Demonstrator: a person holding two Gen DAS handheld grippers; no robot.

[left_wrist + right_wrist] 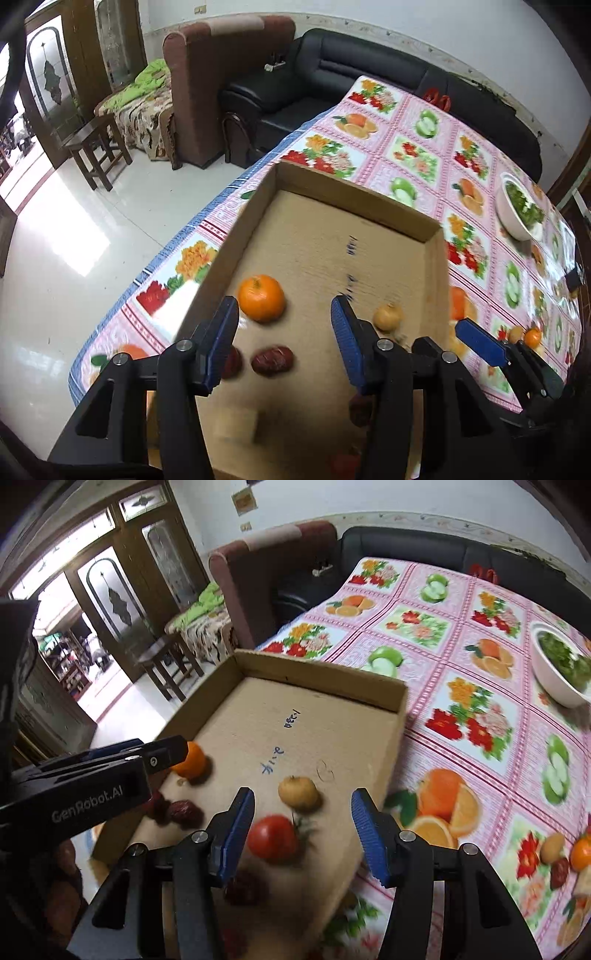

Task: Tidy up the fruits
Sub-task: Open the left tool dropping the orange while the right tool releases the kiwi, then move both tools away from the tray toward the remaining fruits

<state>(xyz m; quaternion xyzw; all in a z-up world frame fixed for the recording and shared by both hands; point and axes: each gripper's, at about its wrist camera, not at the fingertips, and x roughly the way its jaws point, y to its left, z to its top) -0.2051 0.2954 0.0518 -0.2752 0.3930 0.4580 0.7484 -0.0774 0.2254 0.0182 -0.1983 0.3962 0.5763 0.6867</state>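
Nearest, both grippers are held wide apart and empty over the shallow brown cardboard tray (325,690): between the jaws of the right gripper (303,830) lies a round red tomato (273,837), judged soft-skinned and best taken gently across its middle, with a small tan-yellow round fruit (298,792) just beyond. The tomato is barely visible in the left view, where the left gripper (284,332) is seen nearer the firm, lightweight orange mandarin (261,297) and wrinkled dark-red dates (272,361); farther right, more loose fruit (570,854) is shown on the fruit-patterned tablecloth (480,709).

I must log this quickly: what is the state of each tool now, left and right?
Left tool: open, holding nothing, above the cardboard tray.
Right tool: open, holding nothing, above the tomato.
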